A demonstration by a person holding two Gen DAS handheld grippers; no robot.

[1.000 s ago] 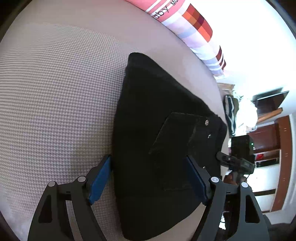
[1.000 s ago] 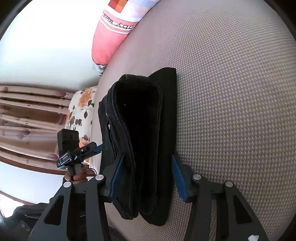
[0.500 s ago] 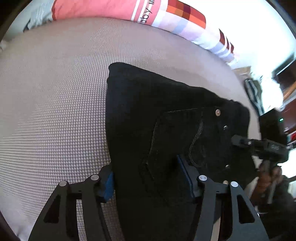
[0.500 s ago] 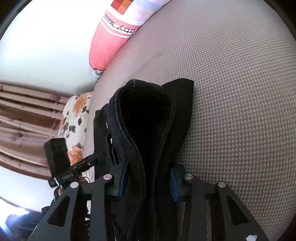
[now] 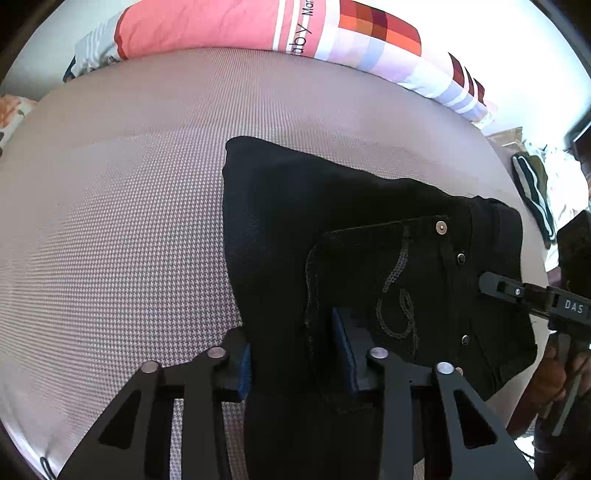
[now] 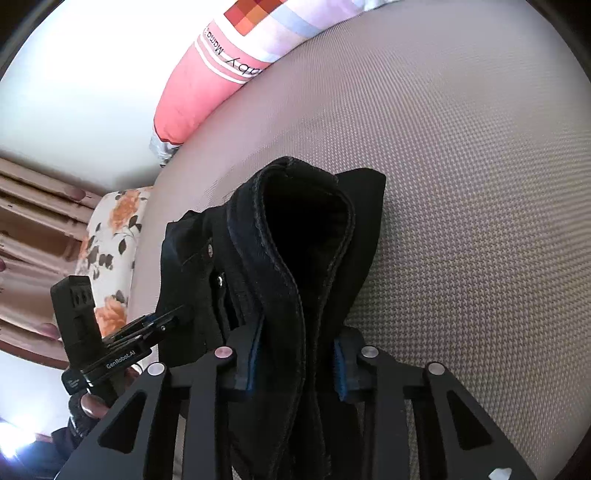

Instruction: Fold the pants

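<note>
**Both jaws now clamped on the folded pants**

The left gripper [image 5: 295, 354] has its jaws drawn in on the near edge of the pants [image 5: 332, 229], the blue pads [image 5: 244, 365] pressing the black cloth from either side. A second ago those jaws stood wide, one on each side of the bundle with bare bed showing beside them; half a second ago they were closing; now cloth fills the gap and bunches between them. The right gripper [image 6: 297, 365] shows the same change: its jaws, earlier straddling the stacked layers loosely, now pinch the thick fold of the waistband end [image 6: 295, 236], which bulges upward above the grip.

Both cameras have also tipped up, so more of the pink pillow [image 5: 221, 29] is in view than before, and the folded stack looks raised at the held ends. I judge that the grasp is made and a lift or carry of the bundle is under way, for a last fold or to move the finished stack.

The pants lie folded in several layers on the grey woven bed [image 5: 110, 221], back pocket [image 5: 380, 280] uppermost with its stitched swirl and rivets showing. Each gripper appears in the other's view at the far side of the bundle, so they hold opposite ends. A floral cushion [image 6: 110, 236] sits beyond the bed's edge.
</note>
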